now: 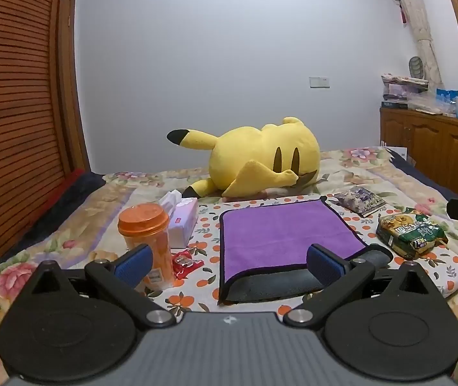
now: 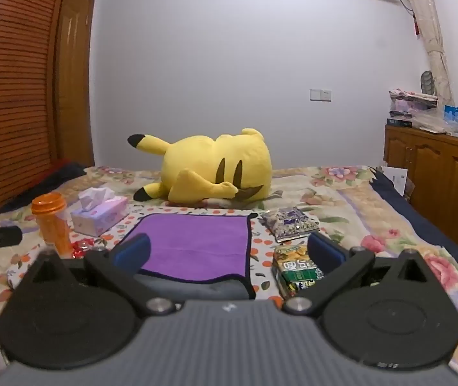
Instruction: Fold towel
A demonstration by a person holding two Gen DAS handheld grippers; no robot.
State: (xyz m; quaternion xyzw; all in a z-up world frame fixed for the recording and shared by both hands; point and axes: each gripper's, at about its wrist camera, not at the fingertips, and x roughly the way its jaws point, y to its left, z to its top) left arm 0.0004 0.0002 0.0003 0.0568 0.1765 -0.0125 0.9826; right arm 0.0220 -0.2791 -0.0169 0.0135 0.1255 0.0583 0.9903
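Both my left gripper (image 1: 229, 262) and right gripper (image 2: 229, 254) hover spread wide, empty, over the folded purple towel (image 1: 283, 234) on the bed (image 1: 389, 180).

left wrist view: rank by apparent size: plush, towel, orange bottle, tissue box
1. Yellow plush and purple towel: look alike, not ranked.
3. Orange bottle, though nearer the camera.
4. Tissue box, partly hidden behind the bottle.

A home bedroom, a bed (image 1: 389, 173) under a floral quilt, a yellow Pikachu plush (image 1: 254, 157) lying on it, a tissue box (image 2: 100, 215) nearby, slatted wooden wardrobe doors (image 1: 13, 96) (left side), a cluttered wooden sideboard (image 2: 438, 173), plain white walls (image 1: 229, 48)
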